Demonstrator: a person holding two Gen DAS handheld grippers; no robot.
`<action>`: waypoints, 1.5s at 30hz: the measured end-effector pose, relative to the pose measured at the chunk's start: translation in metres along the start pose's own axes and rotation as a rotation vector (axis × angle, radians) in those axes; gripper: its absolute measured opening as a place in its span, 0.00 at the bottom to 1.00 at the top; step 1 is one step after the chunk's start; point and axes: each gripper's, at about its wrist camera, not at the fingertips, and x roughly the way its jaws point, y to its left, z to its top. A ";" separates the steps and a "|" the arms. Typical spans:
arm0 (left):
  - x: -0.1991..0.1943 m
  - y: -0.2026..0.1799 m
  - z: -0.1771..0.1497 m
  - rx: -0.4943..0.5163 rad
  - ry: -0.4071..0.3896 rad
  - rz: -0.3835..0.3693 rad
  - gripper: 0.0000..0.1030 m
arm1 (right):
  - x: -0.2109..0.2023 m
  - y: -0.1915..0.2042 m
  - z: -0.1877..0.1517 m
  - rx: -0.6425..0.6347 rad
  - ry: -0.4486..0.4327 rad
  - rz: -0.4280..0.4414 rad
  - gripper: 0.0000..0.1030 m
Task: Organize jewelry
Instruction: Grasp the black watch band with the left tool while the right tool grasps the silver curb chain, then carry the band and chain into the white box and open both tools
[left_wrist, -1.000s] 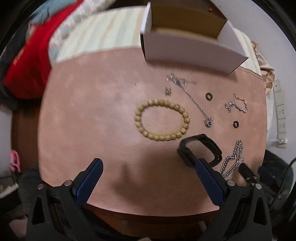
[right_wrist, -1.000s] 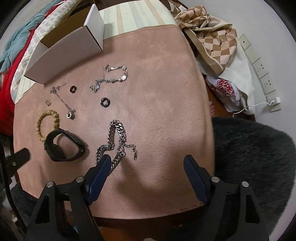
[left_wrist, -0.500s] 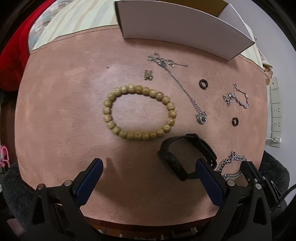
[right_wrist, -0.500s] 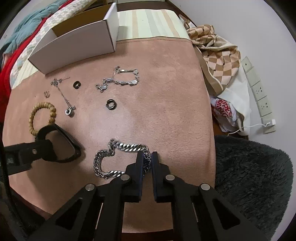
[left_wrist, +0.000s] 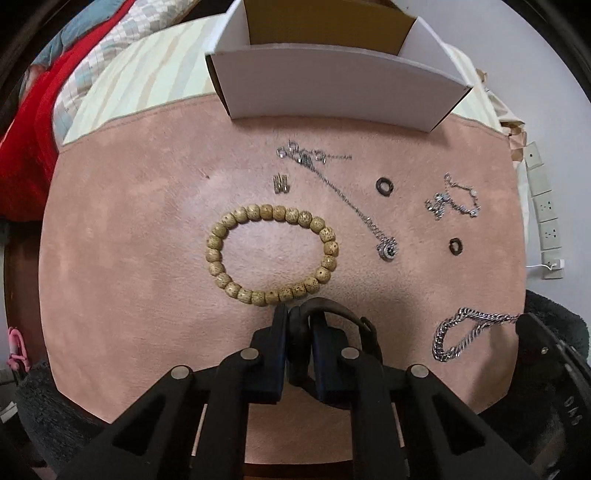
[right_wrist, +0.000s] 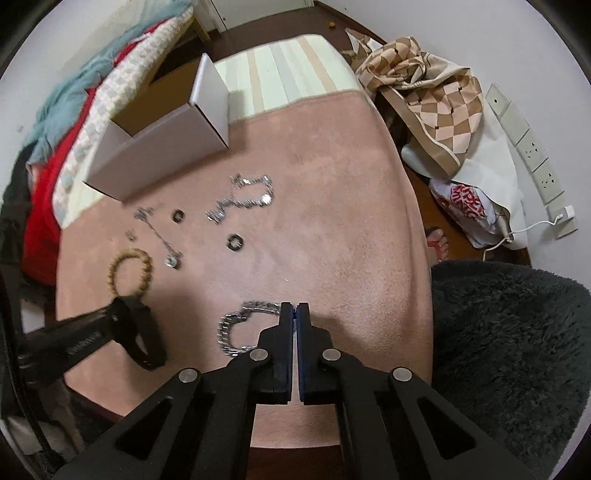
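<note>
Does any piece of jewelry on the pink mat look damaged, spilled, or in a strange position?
Nothing stands out. The left gripper pinches the black band bracelet, the right gripper pinches the silver curb-chain bracelet, and other pieces lie separately on the pink mat.

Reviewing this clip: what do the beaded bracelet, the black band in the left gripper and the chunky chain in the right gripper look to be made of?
Beaded bracelet: matte tan beads with dark specks, probably wood or seed.
Black band, clamped by the left gripper: dull black, smooth, likely rubber or silicone; leather is possible.
Chunky chain, pinched by the right gripper: bright, reflective silver links, apparently polished metal.
</note>
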 end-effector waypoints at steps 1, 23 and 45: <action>-0.004 0.001 -0.001 0.000 -0.005 -0.002 0.09 | -0.004 0.000 0.001 0.002 -0.007 0.011 0.02; -0.098 0.009 0.093 0.041 -0.258 -0.126 0.09 | -0.108 0.070 0.097 -0.140 -0.238 0.154 0.01; -0.022 0.035 0.226 -0.035 -0.092 -0.117 0.12 | 0.014 0.131 0.235 -0.183 -0.045 0.197 0.02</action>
